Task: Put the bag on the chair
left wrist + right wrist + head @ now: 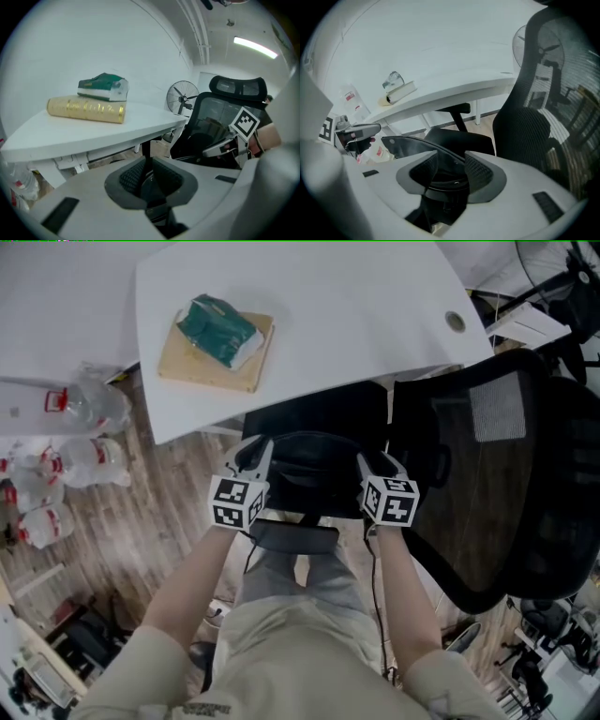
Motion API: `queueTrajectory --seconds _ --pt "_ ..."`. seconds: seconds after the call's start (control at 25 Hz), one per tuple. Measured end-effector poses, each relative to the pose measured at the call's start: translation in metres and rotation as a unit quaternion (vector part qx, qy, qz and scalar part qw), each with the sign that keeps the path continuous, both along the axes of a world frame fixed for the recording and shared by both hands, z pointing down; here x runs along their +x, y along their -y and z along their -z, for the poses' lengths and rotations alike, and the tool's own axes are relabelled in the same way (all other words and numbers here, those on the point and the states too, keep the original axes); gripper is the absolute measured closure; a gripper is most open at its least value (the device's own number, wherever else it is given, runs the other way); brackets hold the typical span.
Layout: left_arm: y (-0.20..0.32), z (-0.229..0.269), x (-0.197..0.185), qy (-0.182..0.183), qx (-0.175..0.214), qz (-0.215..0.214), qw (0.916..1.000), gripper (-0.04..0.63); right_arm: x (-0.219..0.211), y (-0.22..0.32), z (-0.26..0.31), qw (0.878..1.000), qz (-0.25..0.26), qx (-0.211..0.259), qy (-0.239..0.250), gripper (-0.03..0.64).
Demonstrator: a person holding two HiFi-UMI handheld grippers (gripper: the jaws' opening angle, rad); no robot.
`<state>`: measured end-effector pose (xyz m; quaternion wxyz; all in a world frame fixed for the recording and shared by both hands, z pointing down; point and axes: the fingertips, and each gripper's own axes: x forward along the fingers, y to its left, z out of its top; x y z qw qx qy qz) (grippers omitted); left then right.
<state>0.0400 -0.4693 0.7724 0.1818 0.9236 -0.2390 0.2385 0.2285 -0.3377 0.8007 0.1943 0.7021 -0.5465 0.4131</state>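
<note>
A black bag (pixel 314 465) hangs between my two grippers, over the black seat (pixel 319 413) of an office chair whose mesh backrest (pixel 506 474) stands to the right. My left gripper (pixel 261 451) is on the bag's left side; in the left gripper view its jaws (pixel 146 176) are nearly together, pinching a thin black part of the bag. My right gripper (pixel 370 465) is on the bag's right side. In the right gripper view its jaws (pixel 447 166) stand apart, with the bag's curved black rim (pixel 417 145) running loose between the pads, above the seat (pixel 459 138).
A white desk (pixel 356 315) lies just beyond the chair and carries a wooden block with a green packet (pixel 217 338). Several plastic bottles (pixel 66 456) lie on the wood floor at left. A standing fan (pixel 182 97) is behind the chair.
</note>
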Motion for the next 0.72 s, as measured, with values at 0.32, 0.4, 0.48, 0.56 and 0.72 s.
queueTrajectory --seconds 0.32,0.4,0.48,0.56,0.72 --pt "0.002 0.090 -0.008 -0.023 0.064 -0.002 0.9977 0.554 -0.017 0.019 0.096 0.997 0.033 0.069 -0.029 0.546" --pt "0.004 0.116 -0.011 -0.033 0.076 -0.001 0.9965 0.554 -0.020 0.024 0.128 0.994 0.038 0.094 -0.040 0.561" --pt "0.005 0.141 -0.014 -0.041 0.090 -0.001 0.9951 0.554 -0.025 0.029 0.161 0.991 0.045 0.120 -0.049 0.568" --pt "0.007 0.166 -0.017 -0.049 0.107 -0.003 0.9930 0.554 -0.031 0.032 0.195 0.986 0.051 0.146 -0.055 0.574" --pt "0.005 0.219 -0.020 -0.065 0.143 -0.007 0.9876 0.554 -0.048 0.034 0.268 0.975 0.070 0.199 -0.066 0.588"
